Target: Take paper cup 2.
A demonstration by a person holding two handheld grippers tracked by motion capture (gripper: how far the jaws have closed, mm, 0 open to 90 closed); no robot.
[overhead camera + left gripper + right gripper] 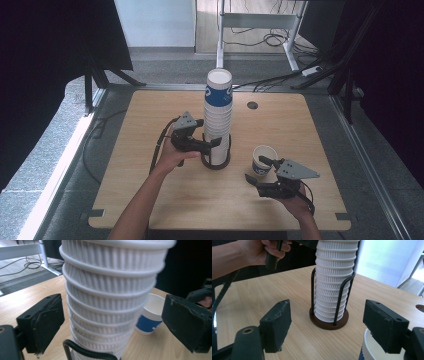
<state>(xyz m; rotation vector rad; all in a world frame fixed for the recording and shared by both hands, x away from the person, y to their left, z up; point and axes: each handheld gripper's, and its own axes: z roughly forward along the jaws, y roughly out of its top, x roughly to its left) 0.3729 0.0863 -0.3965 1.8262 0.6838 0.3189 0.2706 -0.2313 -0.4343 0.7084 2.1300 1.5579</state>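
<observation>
A tall stack of white ribbed paper cups (218,115) (110,302) (334,277) stands in a black wire holder with a brown base (216,162) (329,322) at the table's middle; its top cup has a blue band. My left gripper (212,145) (113,322) is open, its jaws either side of the stack's lower part, with a small gap on each side. A single blue-banded cup (260,156) (150,320) (369,350) stands upright to the right. My right gripper (257,170) (329,325) is open, with one jaw over that cup's rim and the other well apart from it.
The wooden table (150,190) has a round cable hole (252,105) at the back right. A white desk frame (260,20) and cables lie on the floor behind. Black curtains hang on both sides.
</observation>
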